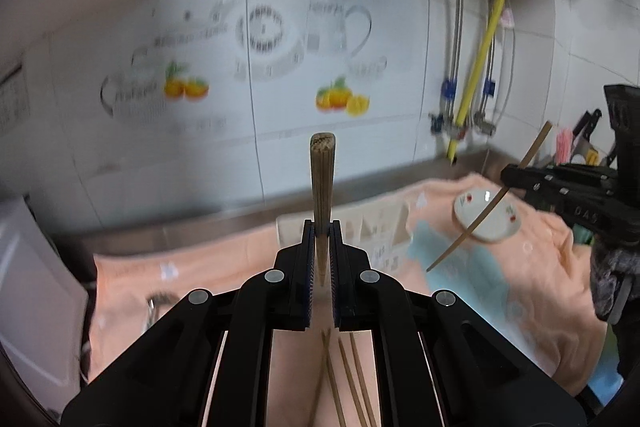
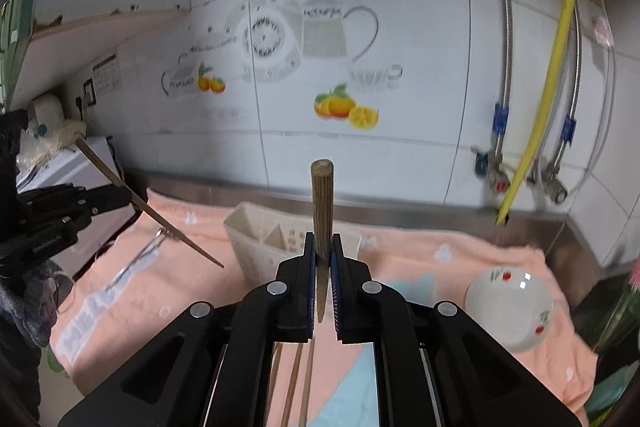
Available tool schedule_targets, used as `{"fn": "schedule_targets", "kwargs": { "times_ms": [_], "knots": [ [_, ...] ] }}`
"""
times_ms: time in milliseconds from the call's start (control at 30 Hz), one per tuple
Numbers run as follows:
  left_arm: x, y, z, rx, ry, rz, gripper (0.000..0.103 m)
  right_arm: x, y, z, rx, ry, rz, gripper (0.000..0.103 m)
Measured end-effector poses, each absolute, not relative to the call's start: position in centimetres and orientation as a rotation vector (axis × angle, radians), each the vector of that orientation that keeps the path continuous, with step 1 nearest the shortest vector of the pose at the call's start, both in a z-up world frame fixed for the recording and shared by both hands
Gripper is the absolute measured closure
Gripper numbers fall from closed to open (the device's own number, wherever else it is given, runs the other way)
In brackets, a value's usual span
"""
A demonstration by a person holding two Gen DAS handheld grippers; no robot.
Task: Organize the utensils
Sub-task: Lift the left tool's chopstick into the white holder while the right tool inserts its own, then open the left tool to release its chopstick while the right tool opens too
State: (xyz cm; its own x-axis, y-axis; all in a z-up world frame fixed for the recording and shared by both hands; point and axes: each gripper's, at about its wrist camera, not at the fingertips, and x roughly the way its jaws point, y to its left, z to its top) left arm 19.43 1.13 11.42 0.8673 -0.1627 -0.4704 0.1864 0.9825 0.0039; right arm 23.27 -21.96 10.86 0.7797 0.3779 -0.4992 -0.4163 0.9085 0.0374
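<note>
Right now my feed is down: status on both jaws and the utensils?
Left gripper shut on chopstick. Right gripper shut on another chopstick. Utensil holder ahead, nothing blocking. More chopsticks on towel.

Utensil holder (image 2: 256, 243) on towel (image 2: 460, 259), bowl (image 2: 508, 303) to its right.

Left gripper (image 1: 322, 227) jaws clamp chopstick (image 1: 322, 179), upright. Right gripper (image 1: 508, 179) clamps another chopstick (image 1: 480, 215) over dish (image 1: 478, 223).

1. A steel table (image 2: 440, 213) runs along the tiled wall.
2. A peach towel (image 2: 460, 259) covers most of it.
3. On the towel stand a cream utensil holder (image 2: 256, 247) and a small white dish (image 2: 508, 307).
4. Loose chopsticks (image 1: 344, 379) lie on it too.
</note>
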Motion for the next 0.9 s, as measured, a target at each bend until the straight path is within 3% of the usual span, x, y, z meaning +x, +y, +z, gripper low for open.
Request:
{"fn": "schedule_targets", "kwargs": {
  "times_ms": [300,900],
  "knots": [
    [24.0,0.7,13.8,0.065,0.436,-0.141,0.097,27.2,-20.6,12.3,-0.079,0.502,0.384,0.096],
    [29.8,2.8,5.4,-0.023,0.642,-0.13,0.097,32.3,-19.0,5.6,-0.045,0.608,0.37,0.096]
  ]
}}
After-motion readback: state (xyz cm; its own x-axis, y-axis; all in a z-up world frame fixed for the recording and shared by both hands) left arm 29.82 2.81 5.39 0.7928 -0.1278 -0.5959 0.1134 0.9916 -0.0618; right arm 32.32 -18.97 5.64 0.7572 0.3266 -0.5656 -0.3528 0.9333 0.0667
